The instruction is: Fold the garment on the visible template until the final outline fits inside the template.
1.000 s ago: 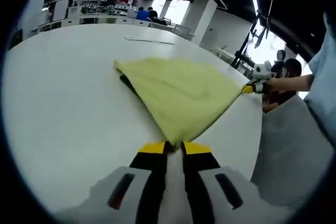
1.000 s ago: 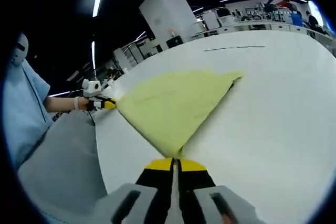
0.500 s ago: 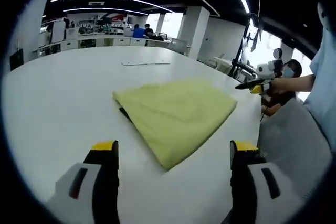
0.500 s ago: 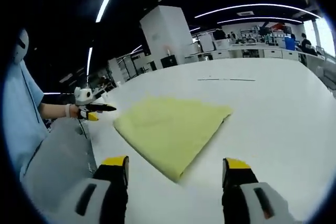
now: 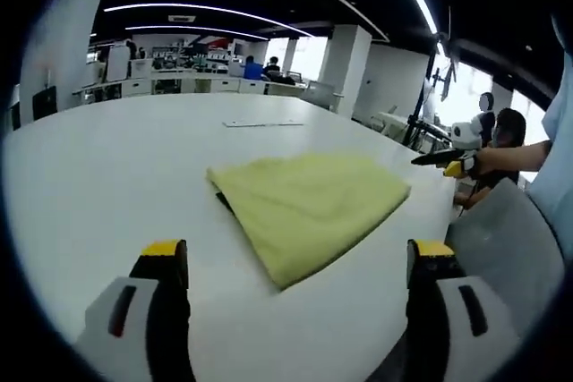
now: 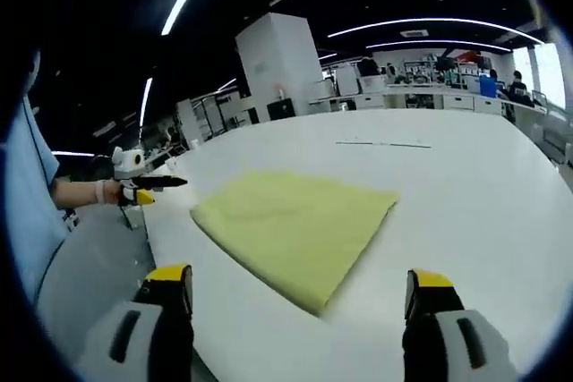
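The garment [image 5: 309,203], a yellow cloth folded into a compact four-sided stack, lies flat on the white surface [image 5: 98,176], near the edge closest to the person. A dark sliver shows under the garment's far-left corner in the left gripper view; this is probably part of the template, but most of it is covered, which suggests the outline fits or nearly fits.

The left hand-held gripper [image 5: 295,266] is held just short of the garment's near corner with its jaws spread wide and nothing between them. The right hand-held gripper [image 6: 300,288] hovers in the same manner on the garment's other side, jaws wide and empty. Neither touches the cloth, so the garment rests under its own weight. This posture suits inspection of the fold or a fresh approach.

Beyond the garment, a thin strip [image 5: 262,123] lies on the surface, well apart from it.
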`<state>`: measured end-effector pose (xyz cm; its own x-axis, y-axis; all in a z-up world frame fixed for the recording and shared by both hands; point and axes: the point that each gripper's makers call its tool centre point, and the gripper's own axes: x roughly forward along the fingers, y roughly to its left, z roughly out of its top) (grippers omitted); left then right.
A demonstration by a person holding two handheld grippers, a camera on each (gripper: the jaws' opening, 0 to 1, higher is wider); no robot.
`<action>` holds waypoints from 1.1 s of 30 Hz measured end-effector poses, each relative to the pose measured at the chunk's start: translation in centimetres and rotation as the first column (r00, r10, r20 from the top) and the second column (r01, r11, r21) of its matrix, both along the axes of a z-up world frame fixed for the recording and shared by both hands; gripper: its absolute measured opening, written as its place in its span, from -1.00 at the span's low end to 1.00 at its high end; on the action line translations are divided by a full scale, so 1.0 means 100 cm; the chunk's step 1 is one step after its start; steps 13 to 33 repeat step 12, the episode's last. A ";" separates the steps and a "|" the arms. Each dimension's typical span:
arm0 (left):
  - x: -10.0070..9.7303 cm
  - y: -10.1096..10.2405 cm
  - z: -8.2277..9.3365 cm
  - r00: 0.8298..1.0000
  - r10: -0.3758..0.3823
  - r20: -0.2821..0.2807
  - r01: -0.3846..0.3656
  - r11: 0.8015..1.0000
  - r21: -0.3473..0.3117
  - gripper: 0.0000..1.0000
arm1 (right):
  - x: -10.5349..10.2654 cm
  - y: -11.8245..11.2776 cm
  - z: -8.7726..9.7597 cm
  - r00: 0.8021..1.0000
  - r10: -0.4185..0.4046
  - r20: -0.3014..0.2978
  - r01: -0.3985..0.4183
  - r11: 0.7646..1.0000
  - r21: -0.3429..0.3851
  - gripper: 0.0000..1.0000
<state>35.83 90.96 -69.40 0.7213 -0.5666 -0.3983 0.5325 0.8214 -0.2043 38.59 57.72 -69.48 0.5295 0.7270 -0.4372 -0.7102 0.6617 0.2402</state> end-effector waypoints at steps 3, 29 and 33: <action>0.002 0.000 0.003 1.000 0.021 0.021 -0.021 1.000 0.004 0.98 | -0.002 0.004 0.009 1.000 -0.027 0.013 0.026 0.999 0.036 1.00; 0.000 0.001 0.003 0.998 0.046 0.041 -0.046 0.999 0.007 0.98 | -0.015 0.000 0.011 0.999 -0.042 0.019 0.041 0.998 0.039 1.00; 0.000 0.001 0.003 0.998 0.046 0.041 -0.046 0.999 0.007 0.98 | -0.015 0.000 0.011 0.999 -0.042 0.019 0.041 0.998 0.039 1.00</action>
